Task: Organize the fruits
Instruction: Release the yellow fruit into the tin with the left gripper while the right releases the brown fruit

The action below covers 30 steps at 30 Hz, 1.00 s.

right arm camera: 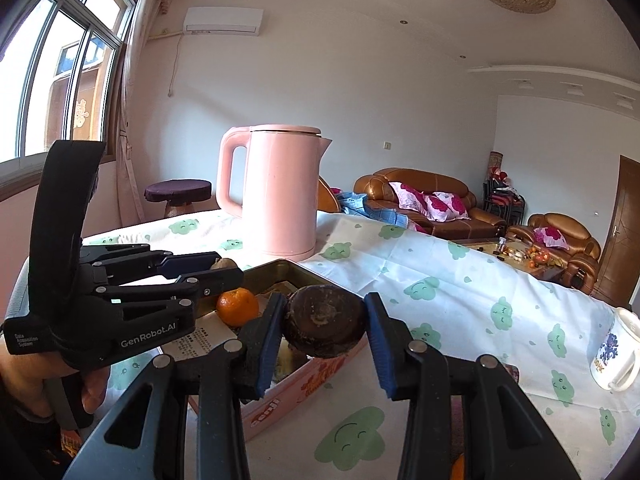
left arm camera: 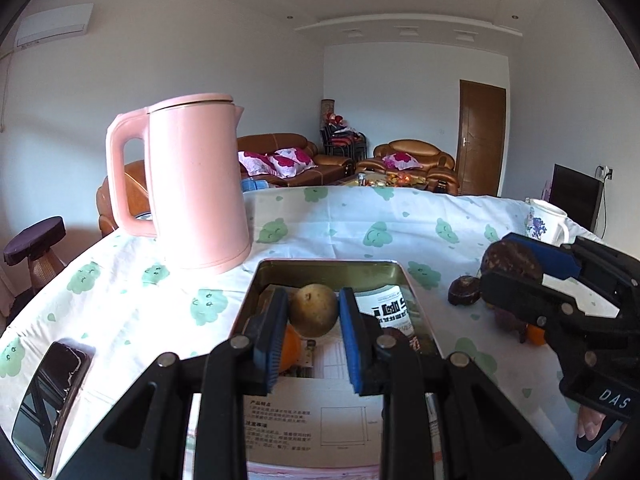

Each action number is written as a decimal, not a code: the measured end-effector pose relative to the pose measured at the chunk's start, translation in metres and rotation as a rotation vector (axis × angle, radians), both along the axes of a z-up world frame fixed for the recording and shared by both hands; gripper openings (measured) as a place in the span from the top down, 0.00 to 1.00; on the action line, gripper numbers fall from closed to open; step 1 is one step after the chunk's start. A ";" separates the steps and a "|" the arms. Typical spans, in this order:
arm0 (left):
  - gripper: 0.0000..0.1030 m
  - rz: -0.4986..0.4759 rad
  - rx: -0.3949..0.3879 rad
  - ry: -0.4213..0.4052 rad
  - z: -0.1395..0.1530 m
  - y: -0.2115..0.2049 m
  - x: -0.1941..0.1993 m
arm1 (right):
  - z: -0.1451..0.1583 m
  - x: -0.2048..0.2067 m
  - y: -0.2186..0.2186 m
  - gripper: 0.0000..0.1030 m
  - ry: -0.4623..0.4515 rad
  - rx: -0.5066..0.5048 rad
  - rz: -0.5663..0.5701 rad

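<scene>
My left gripper [left arm camera: 314,300] is shut on a round yellow-brown fruit [left arm camera: 314,312], held over the open metal tin [left arm camera: 332,265]. An orange [left arm camera: 291,347] lies in the tin, partly hidden behind the left finger. My right gripper [right arm camera: 325,304] is shut on a dark brown fruit [right arm camera: 326,322], just above the tin's pink side [right arm camera: 316,378]. In the right wrist view the left gripper [right arm camera: 228,266] reaches in from the left over the tin, and the orange [right arm camera: 238,306] shows below it. From the left wrist view the right gripper [left arm camera: 512,266] sits to the right of the tin.
A pink kettle [left arm camera: 196,184] stands just behind the tin. A second dark fruit [left arm camera: 464,290] and another orange [left arm camera: 536,334] lie on the cloth right of the tin. A white mug [right arm camera: 614,352] sits at the far right and a phone [left arm camera: 48,400] at the near left.
</scene>
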State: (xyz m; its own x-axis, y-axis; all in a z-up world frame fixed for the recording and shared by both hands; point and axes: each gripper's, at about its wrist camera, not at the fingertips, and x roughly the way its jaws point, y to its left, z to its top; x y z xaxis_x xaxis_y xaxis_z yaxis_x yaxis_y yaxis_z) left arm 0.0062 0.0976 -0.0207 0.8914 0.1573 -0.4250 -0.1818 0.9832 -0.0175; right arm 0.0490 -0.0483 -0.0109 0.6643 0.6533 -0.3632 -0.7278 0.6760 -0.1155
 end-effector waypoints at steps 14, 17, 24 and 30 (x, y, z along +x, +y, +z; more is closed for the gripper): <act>0.73 0.024 0.004 0.083 -0.010 0.017 0.001 | -0.016 -0.004 0.031 0.59 0.033 -0.054 0.072; 0.73 0.029 0.010 0.090 -0.010 0.018 0.000 | -0.019 -0.004 0.033 0.59 0.040 -0.061 0.082; 0.73 0.019 0.016 0.103 -0.011 0.018 -0.002 | -0.022 -0.004 0.039 0.59 0.051 -0.084 0.099; 0.73 0.000 0.005 0.125 -0.014 0.020 0.000 | -0.026 -0.001 0.048 0.59 0.078 -0.129 0.113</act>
